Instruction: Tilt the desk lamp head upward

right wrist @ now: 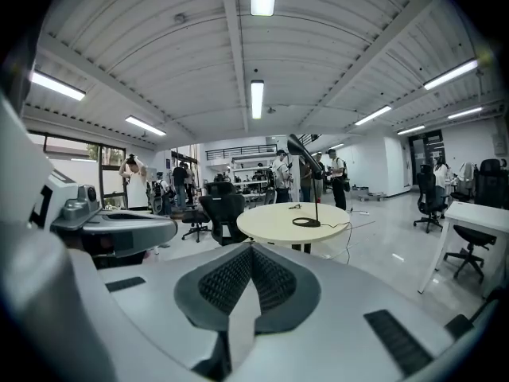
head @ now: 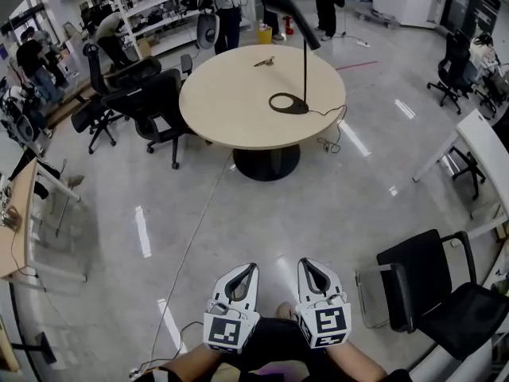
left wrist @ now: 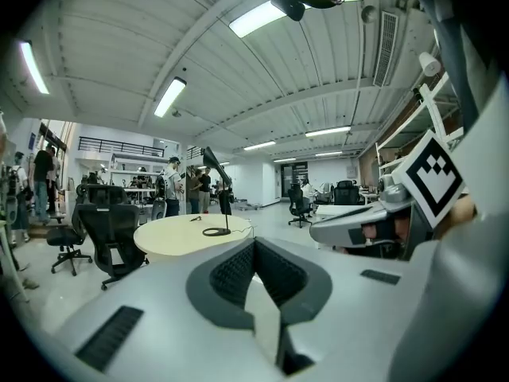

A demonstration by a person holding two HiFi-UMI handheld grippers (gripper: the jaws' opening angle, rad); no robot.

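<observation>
- Two tools, the left hand-held gripper (head: 251, 269) and right hand-held gripper (head: 305, 263), have jaws shut on nothing.
- Desk lamp (head: 305, 66) stands on the round worktop (head: 231, 102), well apart.

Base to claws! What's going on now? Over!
Left claw and right claw shut, both empty. Desk lamp untouched on round table, far ahead. Black chairs beside table, off the path.

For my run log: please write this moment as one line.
left gripper: shut, empty | right gripper: shut, empty | desk lamp: on round table, untouched
</observation>
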